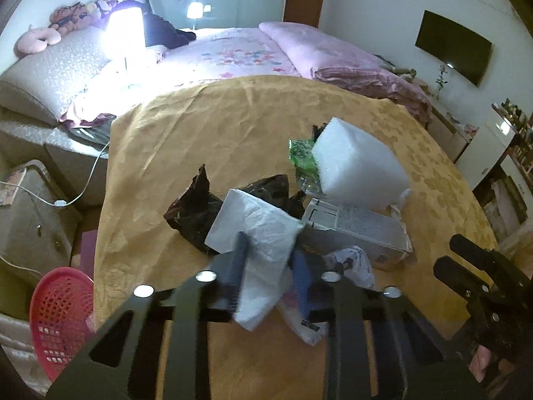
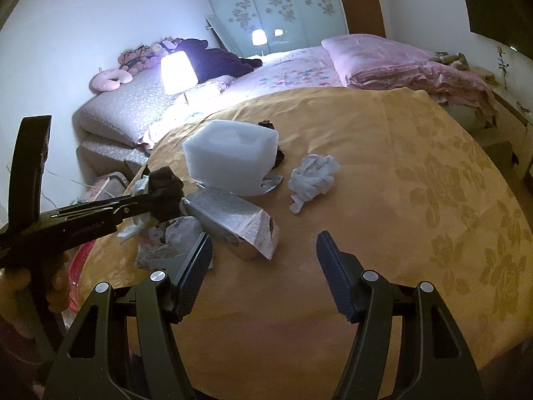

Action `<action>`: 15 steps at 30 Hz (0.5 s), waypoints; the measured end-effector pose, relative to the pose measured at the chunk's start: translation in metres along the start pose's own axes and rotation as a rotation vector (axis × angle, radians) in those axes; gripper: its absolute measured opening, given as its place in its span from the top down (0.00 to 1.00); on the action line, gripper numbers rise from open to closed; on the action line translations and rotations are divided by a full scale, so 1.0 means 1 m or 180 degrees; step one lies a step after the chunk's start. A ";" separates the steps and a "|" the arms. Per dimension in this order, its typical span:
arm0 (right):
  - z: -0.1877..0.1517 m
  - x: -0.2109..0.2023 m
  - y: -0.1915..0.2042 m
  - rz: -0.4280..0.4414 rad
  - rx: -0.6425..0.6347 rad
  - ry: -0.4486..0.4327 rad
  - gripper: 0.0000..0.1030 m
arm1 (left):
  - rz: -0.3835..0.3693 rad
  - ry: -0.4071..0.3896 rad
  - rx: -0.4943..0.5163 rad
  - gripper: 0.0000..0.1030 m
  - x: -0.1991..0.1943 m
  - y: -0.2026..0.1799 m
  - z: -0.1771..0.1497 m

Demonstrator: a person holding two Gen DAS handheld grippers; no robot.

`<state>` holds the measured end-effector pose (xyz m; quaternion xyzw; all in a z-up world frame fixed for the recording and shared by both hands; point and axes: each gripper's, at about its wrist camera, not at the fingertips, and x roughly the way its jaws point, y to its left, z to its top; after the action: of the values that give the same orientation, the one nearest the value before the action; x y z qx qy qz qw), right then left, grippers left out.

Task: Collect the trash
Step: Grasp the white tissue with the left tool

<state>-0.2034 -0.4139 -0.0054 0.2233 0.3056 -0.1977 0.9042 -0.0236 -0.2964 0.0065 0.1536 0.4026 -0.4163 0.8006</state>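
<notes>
A pile of trash lies on the yellow-clothed table [image 1: 233, 126]. It holds a white foam block [image 1: 356, 163], a black plastic bag [image 1: 196, 210], a green wrapper [image 1: 303, 160], a flattened carton [image 1: 359, 230] and a printed wrapper [image 1: 353, 260]. My left gripper [image 1: 269, 270] is shut on a white plastic bag [image 1: 260, 230] at the front of the pile. In the right wrist view, my right gripper [image 2: 265, 266] stands open over bare cloth, just right of the carton [image 2: 240, 223]. Beyond it lie the foam block [image 2: 230, 156] and a crumpled white tissue [image 2: 311, 176].
A red plastic basket [image 1: 60, 320] sits below the table's left edge. A lit lamp [image 1: 125, 30] and a bed with pink bedding [image 1: 299, 50] are behind the table. A hand holds the left gripper at the left edge of the right wrist view.
</notes>
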 end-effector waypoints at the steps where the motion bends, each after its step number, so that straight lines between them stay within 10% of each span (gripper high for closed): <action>1: 0.000 0.000 0.000 0.0002 0.0000 0.0001 0.39 | 0.0001 -0.0028 0.0019 0.83 -0.002 -0.001 -0.001; 15: -0.006 -0.001 0.019 0.0121 -0.0141 0.0010 0.39 | -0.0063 -0.0301 -0.0099 0.92 -0.059 0.017 -0.024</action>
<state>-0.1975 -0.3948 -0.0038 0.2093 0.3070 -0.1733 0.9121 -0.0420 -0.2403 0.0354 0.1174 0.3722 -0.4247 0.8169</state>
